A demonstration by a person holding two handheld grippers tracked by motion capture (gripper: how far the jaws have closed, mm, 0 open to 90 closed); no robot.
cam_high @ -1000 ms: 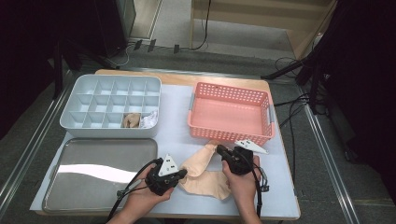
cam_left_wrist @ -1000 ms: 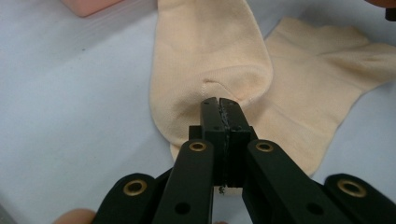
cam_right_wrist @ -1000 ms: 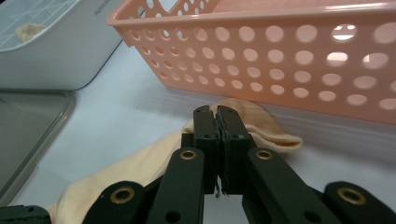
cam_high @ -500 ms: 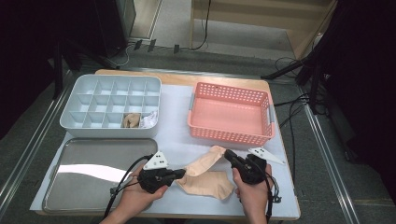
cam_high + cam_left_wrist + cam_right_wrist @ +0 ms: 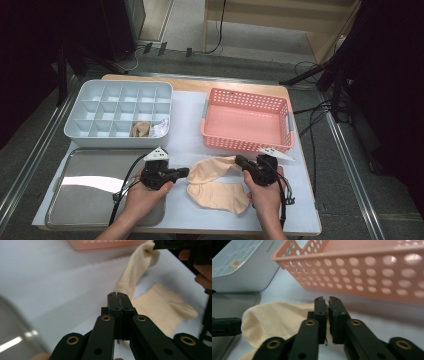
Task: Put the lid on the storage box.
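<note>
1. Pale tabletop [image 5: 185, 135] with dim floor and cables beyond.
2. Left gripper [image 5: 186, 172]: jaws pressed together, pinching one end of the cream sock [image 5: 215, 172]; fabric emerging just past the fingertips [image 5: 113, 298] in the left gripper view.
3. Right gripper [image 5: 239, 161]: jaws narrow, just been opening by a sliver; sock edge between the pads [image 5: 320, 305], grip on it not certain.
4. Cream sock: strung between the two sets of fingertips, bending up at its middle; second cream sock [image 5: 220, 192] flat on the table just nearer the person.
5. Pink basket [image 5: 247, 120]: just beyond the right fingertips.
6. Metal tray [image 5: 80, 185]: under the left hand.
7. Grey divided box [image 5: 117, 107]: well beyond the left fingertips, small rolled items in two compartments.
</note>
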